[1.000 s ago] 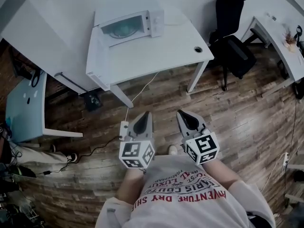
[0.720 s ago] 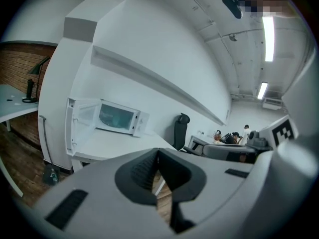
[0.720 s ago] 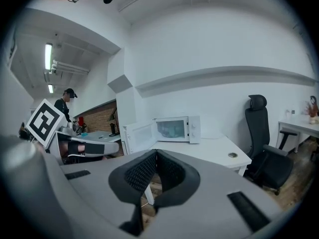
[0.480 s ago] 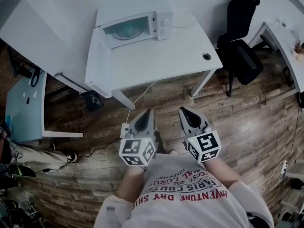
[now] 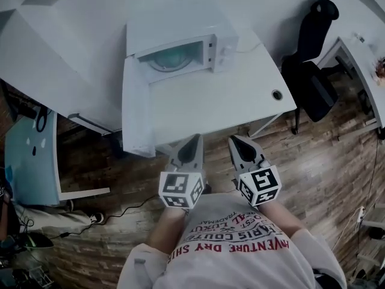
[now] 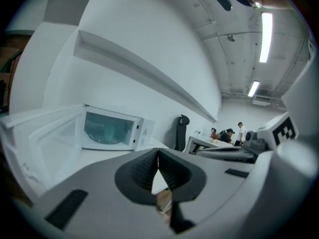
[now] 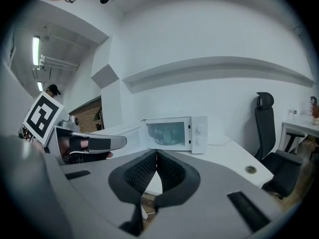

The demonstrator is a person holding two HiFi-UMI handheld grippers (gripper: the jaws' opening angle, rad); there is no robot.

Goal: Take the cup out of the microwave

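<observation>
White box-shaped microwave oven [image 5: 180, 24] stands at the back of the white rectangular table [image 5: 204, 104], with its hinged white door [image 5: 136, 110] swung fully open to the left. The task's item, a pale teal cup [image 6: 106, 132], sits inside the lit cavity and shows only dimly; its shape cannot be made out sharply. The grey left gripper [image 5: 194, 139] has its ribbed jaws pressed together with nothing between them. The grey right gripper [image 5: 234, 139] is likewise closed and empty. Both point toward the open cavity, side by side, with their tips at the table's near edge in the head view. The cup lies well apart from both sets of jaws, ahead of them and slightly left. A black office chair [image 5: 313, 71] stands to the table's right on the wooden plank floor [image 5: 325, 155].
</observation>
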